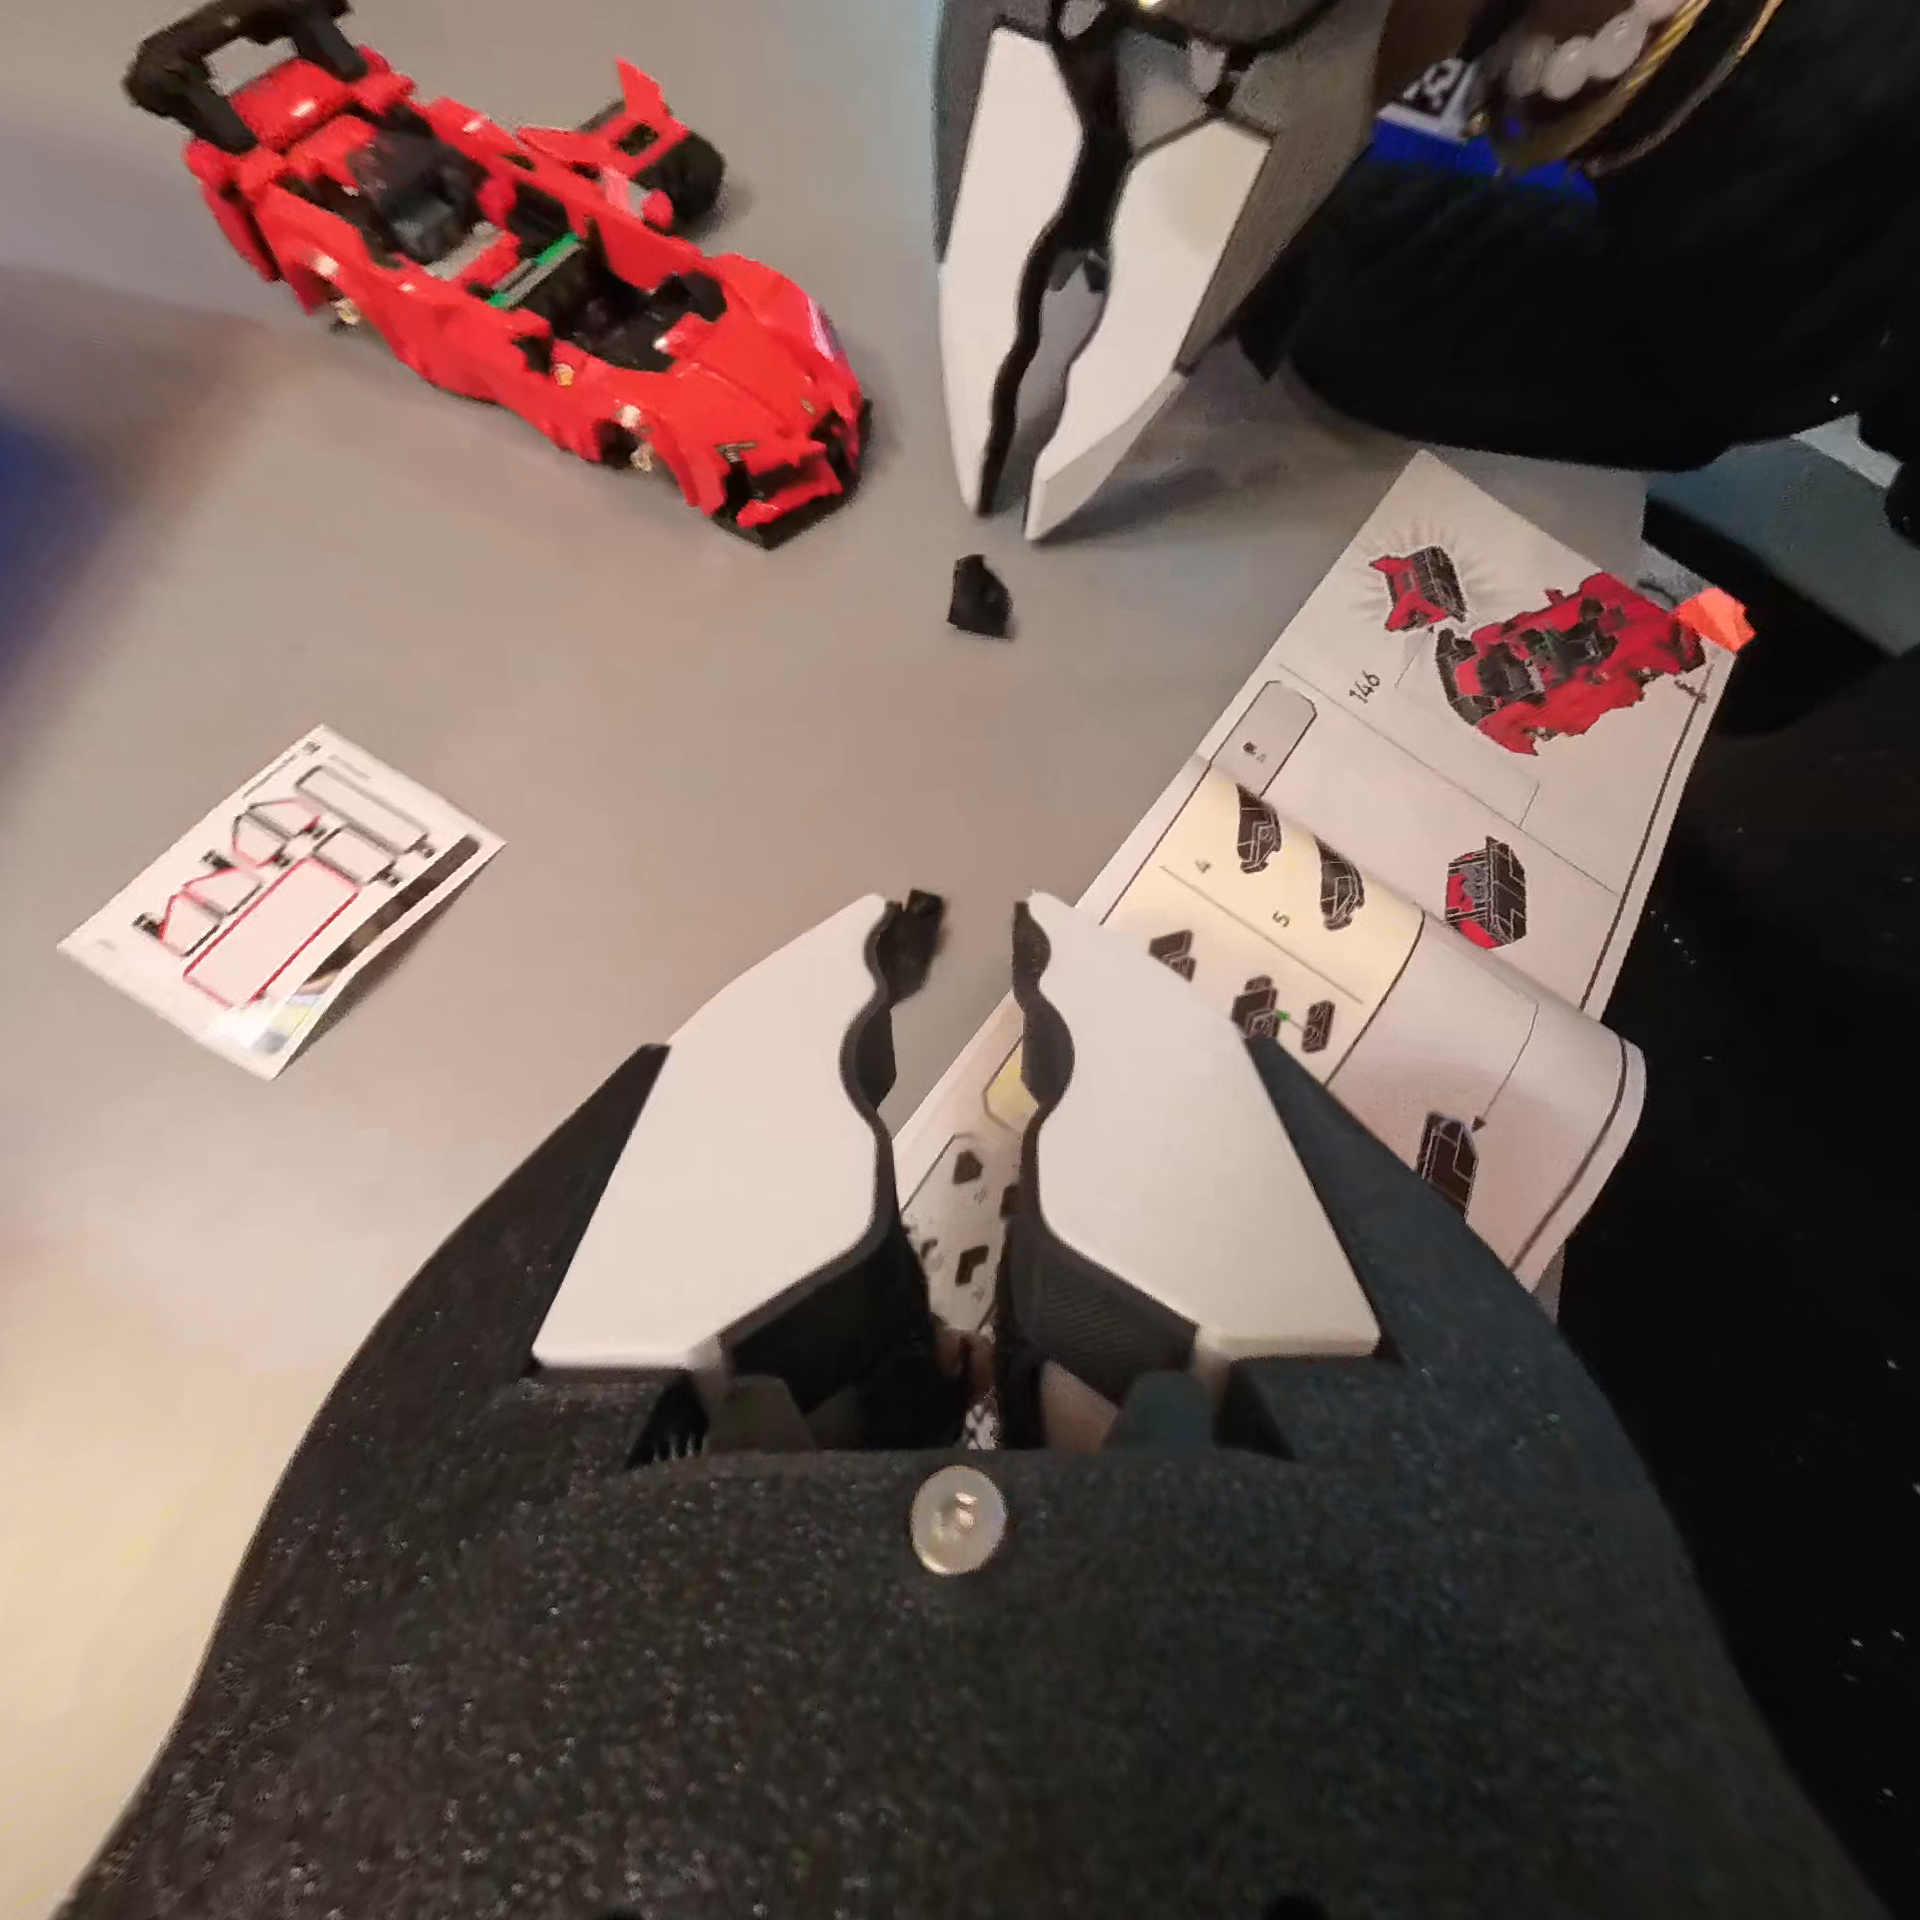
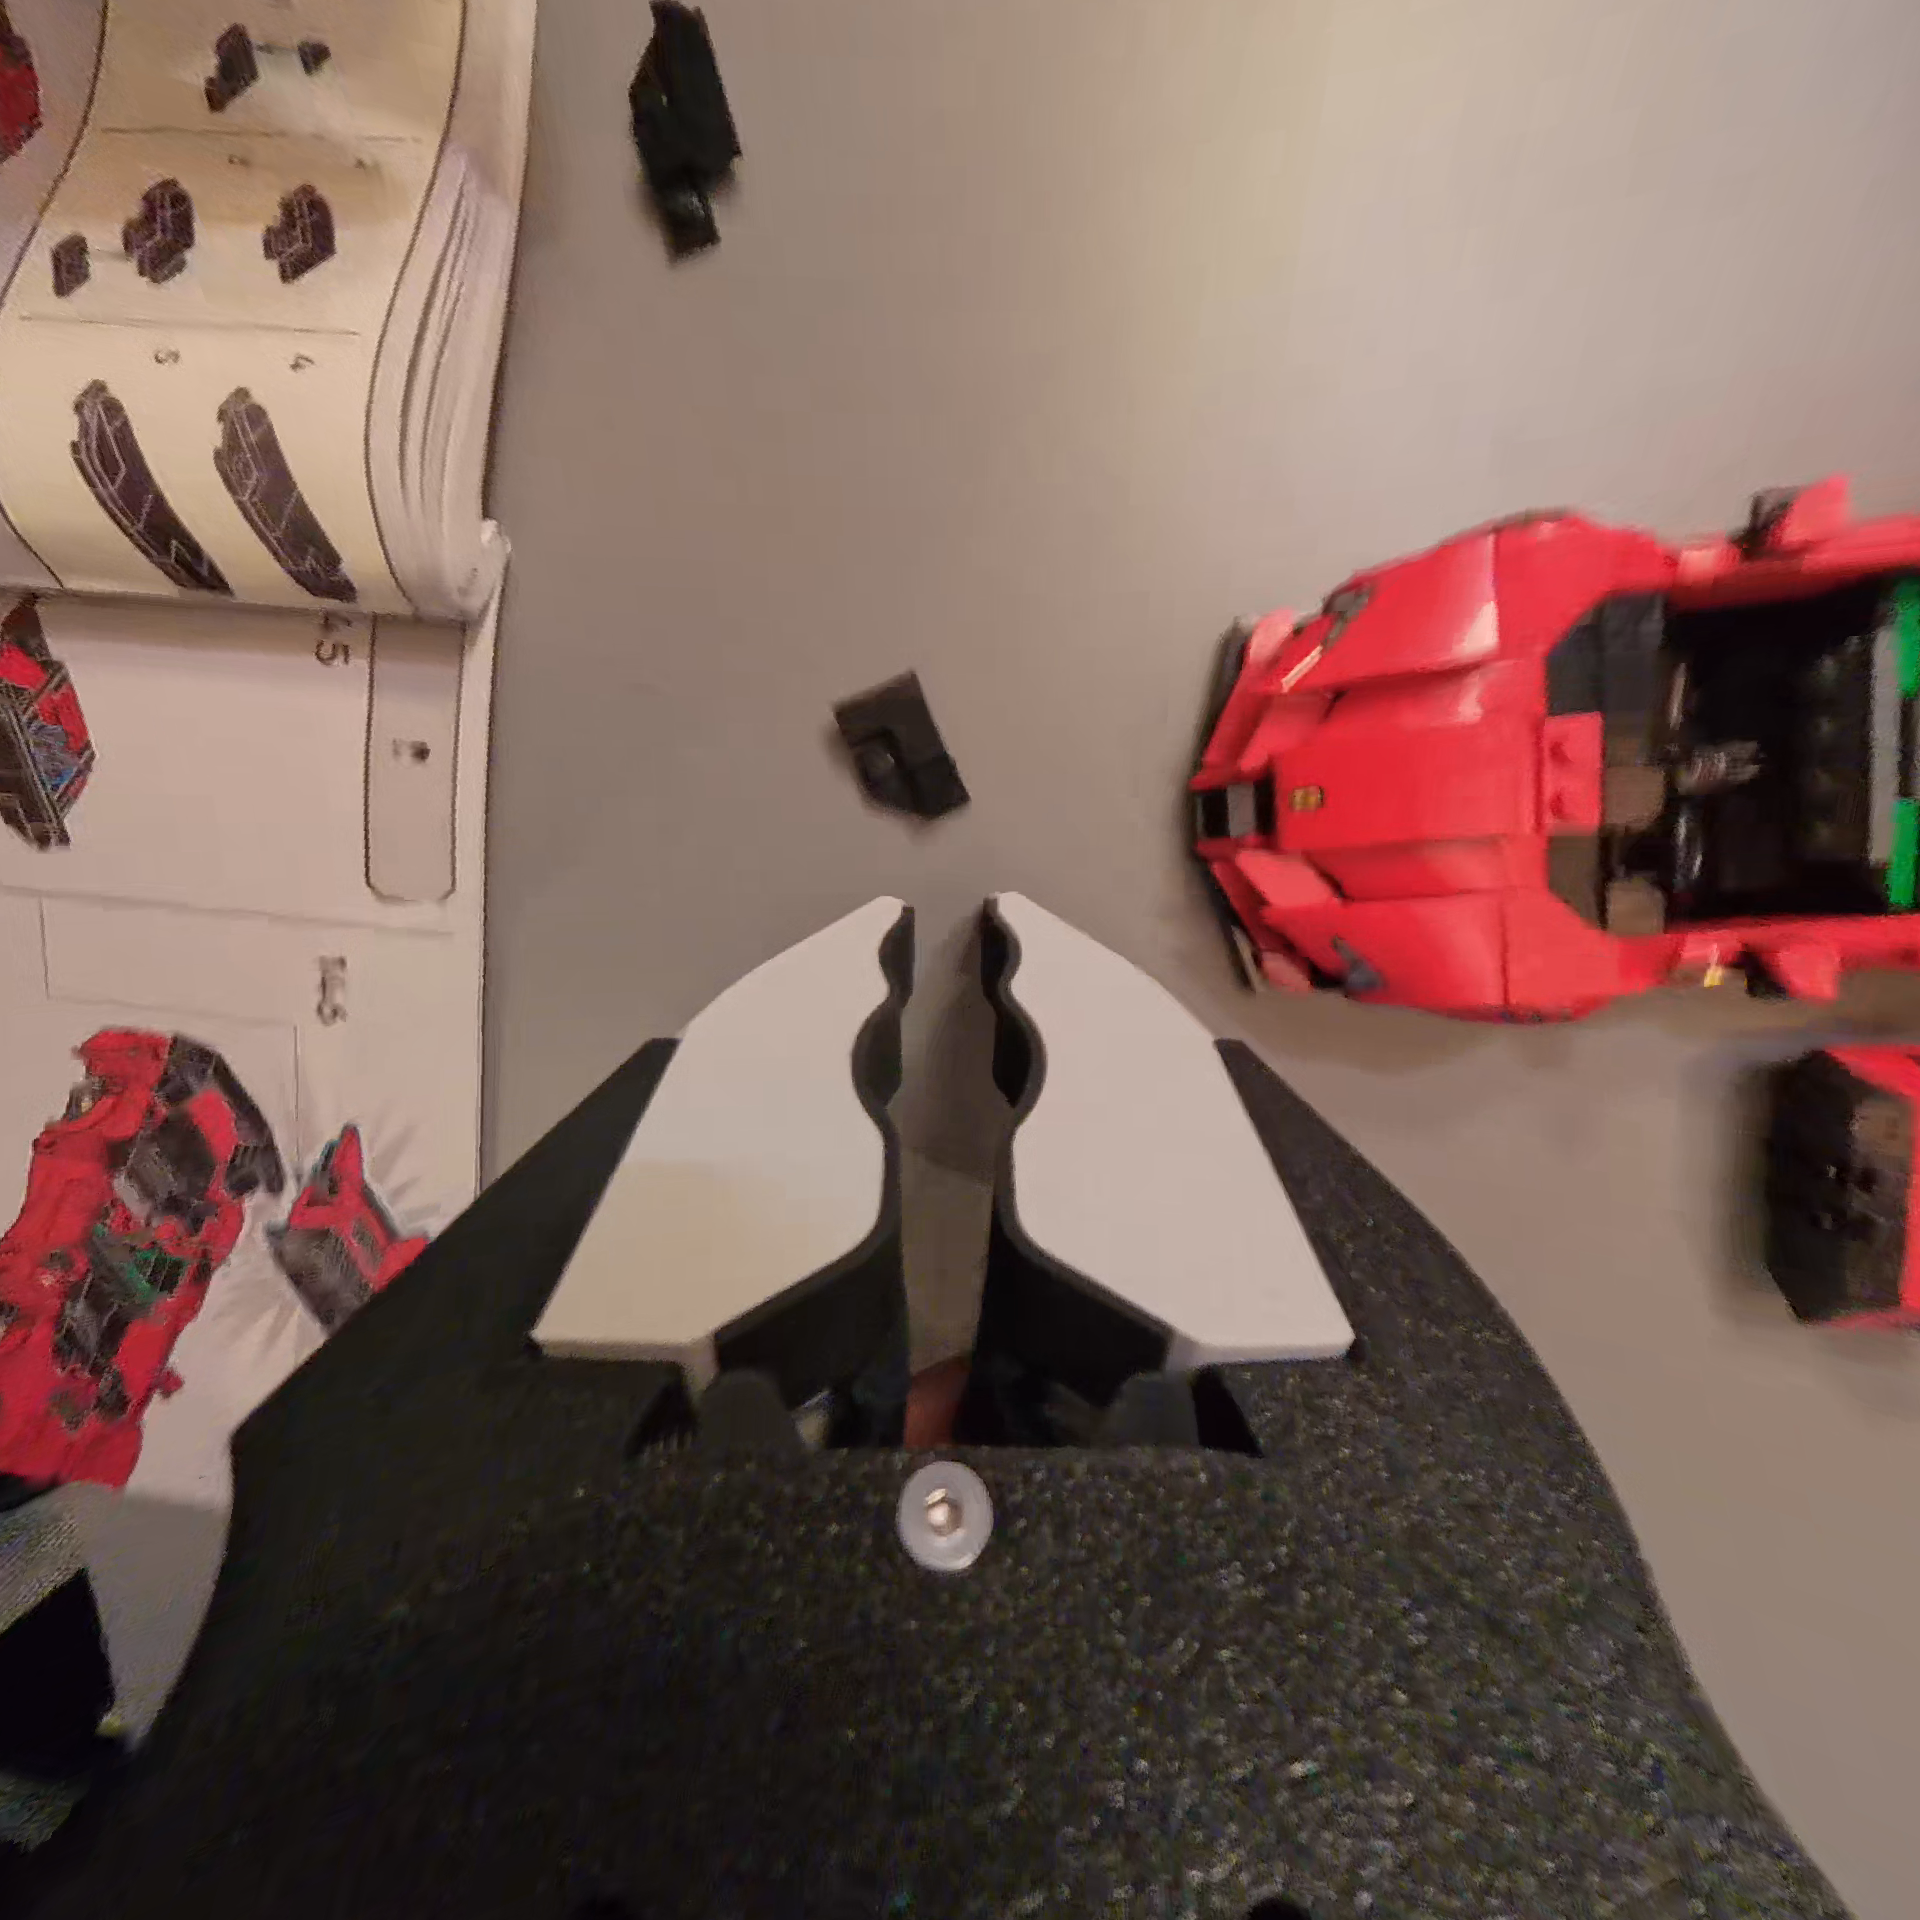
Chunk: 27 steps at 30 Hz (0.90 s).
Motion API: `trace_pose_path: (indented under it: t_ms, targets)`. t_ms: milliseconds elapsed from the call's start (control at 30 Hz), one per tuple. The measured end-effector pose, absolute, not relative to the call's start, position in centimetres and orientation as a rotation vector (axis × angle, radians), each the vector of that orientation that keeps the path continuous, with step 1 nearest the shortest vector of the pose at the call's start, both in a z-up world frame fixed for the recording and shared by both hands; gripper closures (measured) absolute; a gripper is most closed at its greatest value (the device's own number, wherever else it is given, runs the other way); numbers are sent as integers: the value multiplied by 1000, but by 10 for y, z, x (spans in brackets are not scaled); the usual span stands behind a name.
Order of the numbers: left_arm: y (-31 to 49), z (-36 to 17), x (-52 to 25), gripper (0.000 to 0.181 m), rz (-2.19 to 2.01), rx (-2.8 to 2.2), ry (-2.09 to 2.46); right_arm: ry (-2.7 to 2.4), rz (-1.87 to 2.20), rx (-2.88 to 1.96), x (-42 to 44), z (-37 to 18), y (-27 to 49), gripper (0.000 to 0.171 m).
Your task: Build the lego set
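Your left tongs (image 1: pixel 966 914) hang slightly parted and empty over the bench (image 1: pixel 623 675), a small black piece (image 1: pixel 920 914) just beside their tips. Your right tongs (image 2: pixel 945 909) hover likewise parted, gripping nothing, a second black piece (image 2: pixel 899 748) lying just ahead. The manual (image 2: pixel 239 520) lies open along the bench's near edge, a sticker sheet (image 1: pixel 281 894) well apart. Farther out sits the red car (image 1: pixel 520 281), body largely built, cockpit open; a red-and-black subassembly (image 2: pixel 1849 1184) waits beside it.
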<state>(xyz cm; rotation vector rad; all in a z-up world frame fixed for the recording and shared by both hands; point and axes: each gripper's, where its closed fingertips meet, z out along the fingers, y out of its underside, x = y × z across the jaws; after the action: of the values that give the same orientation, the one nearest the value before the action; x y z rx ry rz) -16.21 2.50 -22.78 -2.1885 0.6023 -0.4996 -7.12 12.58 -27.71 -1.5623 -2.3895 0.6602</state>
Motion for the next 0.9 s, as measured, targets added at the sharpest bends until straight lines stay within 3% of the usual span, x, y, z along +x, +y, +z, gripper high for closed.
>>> trace_pose_path:
  t_ms: [500,900]
  targets:
    - [93,-257,-100,180,-459,-2282,795,-2451,870,-1248,-97,-265,110,171]
    - [104,-269,-93,181,-438,-2323,813,-2511,856,-1244,-96,-270,108,171]
